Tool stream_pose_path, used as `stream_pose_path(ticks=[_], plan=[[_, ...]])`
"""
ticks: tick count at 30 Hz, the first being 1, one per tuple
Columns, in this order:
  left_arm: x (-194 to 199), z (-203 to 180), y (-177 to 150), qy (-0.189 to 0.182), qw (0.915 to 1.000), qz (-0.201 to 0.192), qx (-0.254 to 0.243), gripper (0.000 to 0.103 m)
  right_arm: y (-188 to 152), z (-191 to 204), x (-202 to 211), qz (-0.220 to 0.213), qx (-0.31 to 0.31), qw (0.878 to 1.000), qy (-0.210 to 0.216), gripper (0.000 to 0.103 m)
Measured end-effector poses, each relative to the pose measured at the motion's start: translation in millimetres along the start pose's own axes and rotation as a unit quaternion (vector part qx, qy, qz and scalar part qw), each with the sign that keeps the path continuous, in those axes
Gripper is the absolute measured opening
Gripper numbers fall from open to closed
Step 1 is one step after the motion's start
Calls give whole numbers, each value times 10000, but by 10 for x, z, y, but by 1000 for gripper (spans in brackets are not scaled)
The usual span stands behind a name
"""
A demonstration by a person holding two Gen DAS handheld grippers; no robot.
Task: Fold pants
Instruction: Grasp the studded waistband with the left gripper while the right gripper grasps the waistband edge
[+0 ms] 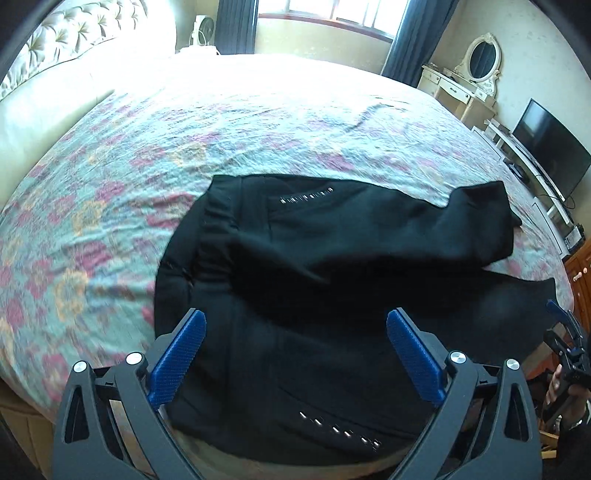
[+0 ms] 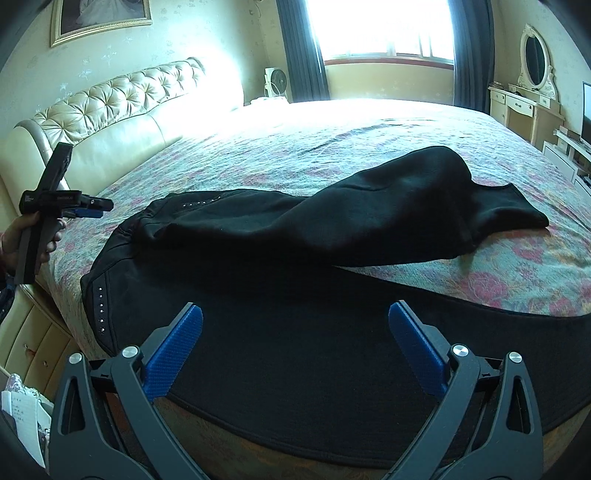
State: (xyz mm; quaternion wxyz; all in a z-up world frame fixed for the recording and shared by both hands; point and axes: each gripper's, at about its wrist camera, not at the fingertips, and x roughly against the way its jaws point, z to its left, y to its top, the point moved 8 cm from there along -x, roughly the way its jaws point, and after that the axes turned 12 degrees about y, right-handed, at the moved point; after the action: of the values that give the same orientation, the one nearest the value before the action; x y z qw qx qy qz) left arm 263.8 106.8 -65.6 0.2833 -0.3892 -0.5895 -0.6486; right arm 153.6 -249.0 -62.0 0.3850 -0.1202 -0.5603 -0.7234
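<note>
Black pants lie on the floral bedspread near the bed's front edge, waist to the left, small studs at the pockets. One leg lies along the front edge; the other leg is draped across it toward the far right. My left gripper is open and empty above the waist part. My right gripper is open and empty above the near leg. The left gripper also shows in the right wrist view, at the left, held off the bed's side. The right gripper shows at the left wrist view's right edge.
A tufted cream headboard stands at the left. A window with dark curtains is at the back. A dressing table with oval mirror and a TV stand at the right. Drawers sit below the bed's left side.
</note>
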Motion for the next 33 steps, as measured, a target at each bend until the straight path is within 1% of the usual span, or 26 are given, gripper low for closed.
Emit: stream_pose_path(ticks=[2,3,4,5,6,7,9,11,12,13,16,17,19,20,21,22,23,25,26,28,30,32,33], plan=[[-257,229,280,-362,9991,173,157,97,71,-10,-101,27,38,10000,58,101],[-388,375,374,-366,9987,245,237,97,99,-9,-146,29,70,9999,88,101],[-546,506,475,-293,9986,315,313,97,120,-9,-190,45,104,9999,114,101],[-707,624,561,-319,9978,408,422,97,132,-12,-232,68,141,9998,138,101],[-827,711,595,-505,9954,562,588,97,140,-19,-269,88,174,9997,152,101],[-976,779,630,-810,9903,753,839,97,141,-29,-303,107,201,9996,163,101],[-1257,855,660,-1367,9756,1084,1333,97,145,-68,-376,162,242,9994,162,101],[-1446,846,705,-1700,9643,1252,1597,97,152,-116,-447,232,264,9993,148,101],[-1502,816,736,-1820,9616,1254,1627,97,159,-141,-485,258,280,9992,142,101],[-1541,772,764,-1899,9611,1248,1569,97,166,-164,-523,287,294,9991,139,101],[-1633,681,837,-1873,9655,1253,1303,97,205,-240,-631,412,316,9984,200,101],[-1640,669,873,-1876,9666,1203,1269,97,236,-250,-662,441,345,9981,273,101],[-1691,692,940,-1920,9651,1183,1334,96,347,-274,-735,499,422,9969,442,101],[-1683,672,946,-1956,9650,1179,1292,90,424,-278,-780,561,448,9956,601,101],[-1668,618,939,-2015,9658,1187,1116,46,513,-273,-839,666,485,9931,833,101],[-1692,594,913,-1793,9723,1209,884,21,632,-271,-916,773,550,9902,1022,101],[-1733,562,879,-1655,9754,1256,743,17,771,-285,-996,834,638,9882,1119,101],[-1751,498,840,-1602,9770,1261,626,17,1080,-298,-1224,1037,911,9822,1272,101],[-1749,494,836,-1597,9771,1253,633,16,1221,-298,-1362,1183,1079,9781,1330,101],[-1783,539,848,-1594,9766,1273,682,16,1428,-320,-1704,1643,1335,9670,1418,101],[-1792,550,845,-1596,9760,1307,699,16,1523,-313,-2059,2113,1517,9529,1562,101],[-1822,577,845,-1595,9746,1374,759,17,1462,-329,-2373,2633,1675,9374,1547,101],[-1852,600,857,-1609,9730,1421,847,19,1392,-354,-2512,2912,1776,9279,1505,101]])
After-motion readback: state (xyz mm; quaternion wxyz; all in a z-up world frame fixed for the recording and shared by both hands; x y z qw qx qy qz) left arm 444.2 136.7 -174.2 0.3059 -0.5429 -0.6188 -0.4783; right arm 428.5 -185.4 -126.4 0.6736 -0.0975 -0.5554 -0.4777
